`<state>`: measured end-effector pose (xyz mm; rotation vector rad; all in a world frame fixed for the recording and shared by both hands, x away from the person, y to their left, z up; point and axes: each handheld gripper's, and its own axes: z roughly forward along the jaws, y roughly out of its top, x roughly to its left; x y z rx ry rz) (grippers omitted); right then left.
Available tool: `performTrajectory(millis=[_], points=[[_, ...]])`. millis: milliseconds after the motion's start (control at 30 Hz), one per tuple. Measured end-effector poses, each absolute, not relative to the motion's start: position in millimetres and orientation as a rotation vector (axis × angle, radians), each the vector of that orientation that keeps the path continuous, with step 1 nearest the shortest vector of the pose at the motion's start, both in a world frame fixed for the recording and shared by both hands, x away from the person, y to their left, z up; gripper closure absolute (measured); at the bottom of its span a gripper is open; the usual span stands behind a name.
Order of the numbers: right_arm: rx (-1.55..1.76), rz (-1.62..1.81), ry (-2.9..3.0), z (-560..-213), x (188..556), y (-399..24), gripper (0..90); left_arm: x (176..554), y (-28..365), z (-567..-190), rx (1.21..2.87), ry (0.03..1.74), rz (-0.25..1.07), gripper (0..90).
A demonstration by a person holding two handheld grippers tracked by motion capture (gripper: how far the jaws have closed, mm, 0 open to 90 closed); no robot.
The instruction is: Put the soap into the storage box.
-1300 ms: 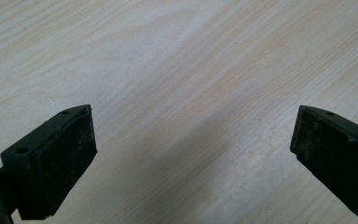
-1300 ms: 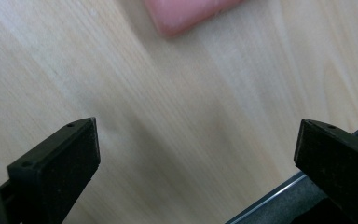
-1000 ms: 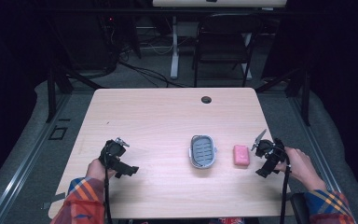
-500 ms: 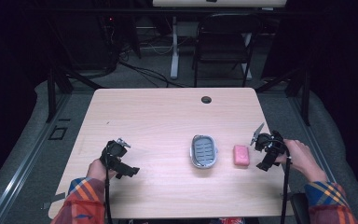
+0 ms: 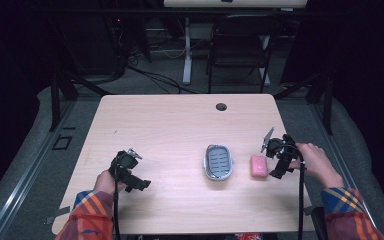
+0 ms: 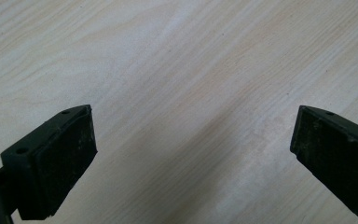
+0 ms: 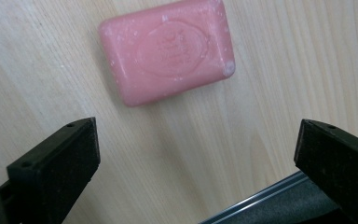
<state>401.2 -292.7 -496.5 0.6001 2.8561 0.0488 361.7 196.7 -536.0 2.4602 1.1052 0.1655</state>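
A pink bar of soap (image 5: 259,166) lies flat on the wooden table (image 5: 180,125), just right of a grey oval soap dish (image 5: 218,161). My right gripper (image 5: 279,159) hovers right beside the soap, jaws wide open. In the right gripper view the soap (image 7: 167,50) sits ahead of the open gripper (image 7: 196,154), with nothing between the jaws. My left gripper (image 5: 130,175) is at the table's front left, far from the soap. In the left gripper view, the open left gripper (image 6: 191,154) has bare wood under it.
A dark cable hole (image 5: 221,106) sits near the table's far edge. The table's right edge (image 7: 279,196) runs close under my right gripper. A folding chair (image 5: 240,45) and a desk leg (image 5: 186,50) stand on the floor beyond the table.
My right gripper has moved forward and left, closer to the soap. The left gripper has shifted only slightly.
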Motion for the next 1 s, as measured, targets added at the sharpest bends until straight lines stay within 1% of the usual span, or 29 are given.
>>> performTrajectory(millis=[433,567,1000], points=[[0.523,0.027,2.929,-497,415,-271,0.0,361,195,-536,2.473,1.075,0.168,0.1],[0.527,0.075,2.944,-499,415,-267,0.0,360,195,-536,2.472,1.075,0.172,0.1],[0.398,0.084,3.030,-508,420,-257,0.0,360,195,-537,2.476,1.072,0.158,0.1]])
